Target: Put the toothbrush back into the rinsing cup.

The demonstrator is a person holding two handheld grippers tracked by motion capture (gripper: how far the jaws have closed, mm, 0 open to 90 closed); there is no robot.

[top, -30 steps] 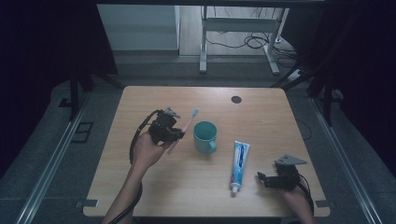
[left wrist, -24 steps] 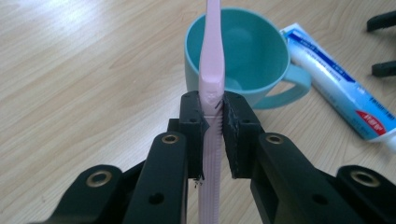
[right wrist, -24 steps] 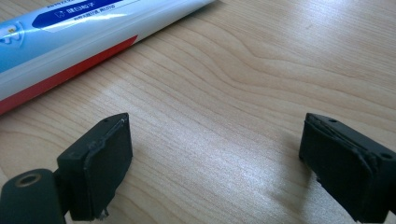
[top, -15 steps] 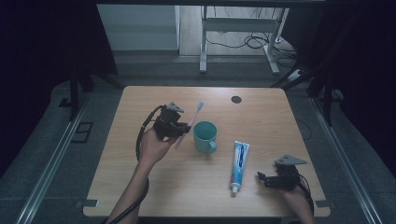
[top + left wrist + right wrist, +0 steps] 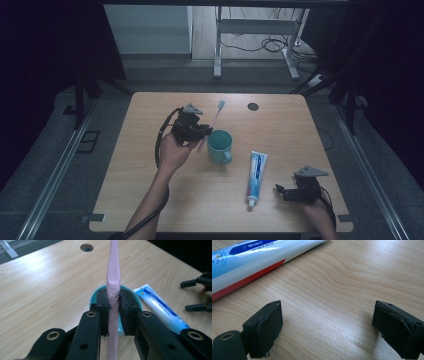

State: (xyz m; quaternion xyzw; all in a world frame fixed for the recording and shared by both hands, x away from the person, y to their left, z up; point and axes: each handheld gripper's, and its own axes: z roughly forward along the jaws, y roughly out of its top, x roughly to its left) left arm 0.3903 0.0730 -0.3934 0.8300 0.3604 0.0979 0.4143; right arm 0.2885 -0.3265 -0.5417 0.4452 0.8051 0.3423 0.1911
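My left gripper (image 5: 202,134) is shut on a pink toothbrush (image 5: 214,122), held above the table just left of a teal mug (image 5: 220,146). In the left gripper view the pads clamp the toothbrush handle (image 5: 113,290), which stands up over the mug (image 5: 137,297) behind the jaws. A blue and white toothpaste tube (image 5: 256,177) lies to the right of the mug. My right gripper (image 5: 281,192) rests low near the front right edge, open with nothing between its pads; the toothpaste tube (image 5: 249,257) lies beyond its left jaw.
A round cable hole (image 5: 253,106) sits in the wooden table (image 5: 300,130) at the back. Desk legs and cables stand on the floor behind. The left gripper's black cable loops beside the left hand (image 5: 172,152).
The left hand has carried the toothbrush a little up and rightward toward the mug, and the brush now points more steeply away. The right gripper has kept still.
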